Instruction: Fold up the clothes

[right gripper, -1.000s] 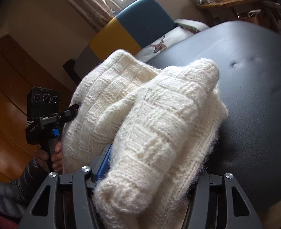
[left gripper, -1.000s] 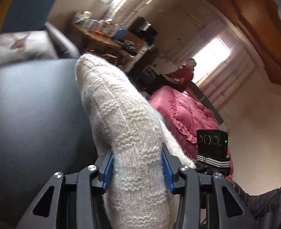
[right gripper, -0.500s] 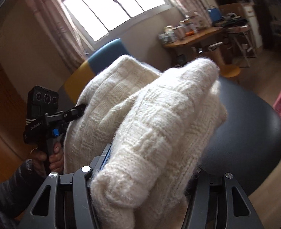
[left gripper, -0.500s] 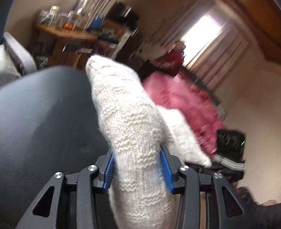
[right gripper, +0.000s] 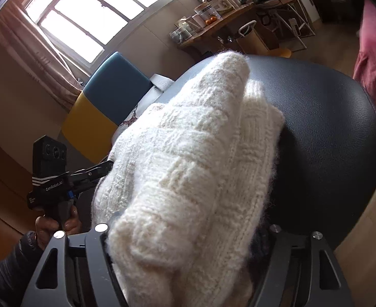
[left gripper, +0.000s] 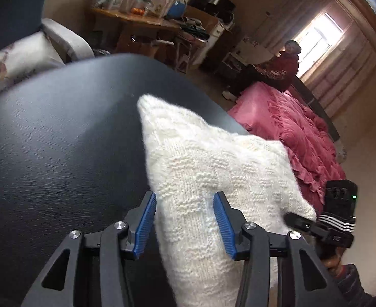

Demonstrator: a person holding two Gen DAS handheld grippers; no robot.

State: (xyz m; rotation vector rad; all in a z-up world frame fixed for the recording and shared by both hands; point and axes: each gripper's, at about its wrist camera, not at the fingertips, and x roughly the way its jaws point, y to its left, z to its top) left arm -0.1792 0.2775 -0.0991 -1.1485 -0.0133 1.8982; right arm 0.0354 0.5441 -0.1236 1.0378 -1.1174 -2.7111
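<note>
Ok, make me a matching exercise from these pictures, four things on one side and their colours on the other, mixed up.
Things:
1. knitted sweater
2. padded surface under it
3. bedspread
4. pads on the left gripper

Colours:
A. blue
B. pink
C. cream white
D. black

Pairs: 1-C, 2-D, 3-B, 4-A

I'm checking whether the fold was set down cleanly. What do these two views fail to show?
- Right wrist view: the right gripper fingers, buried under the white knit sweater; contact unclear as the jaws open.
- Left wrist view: the sweater's lower end, cut by the bottom edge.
- Both views: the dark padded seat beneath the sweater.
- Left gripper: jaws opening, right pad contact uncertain.
</note>
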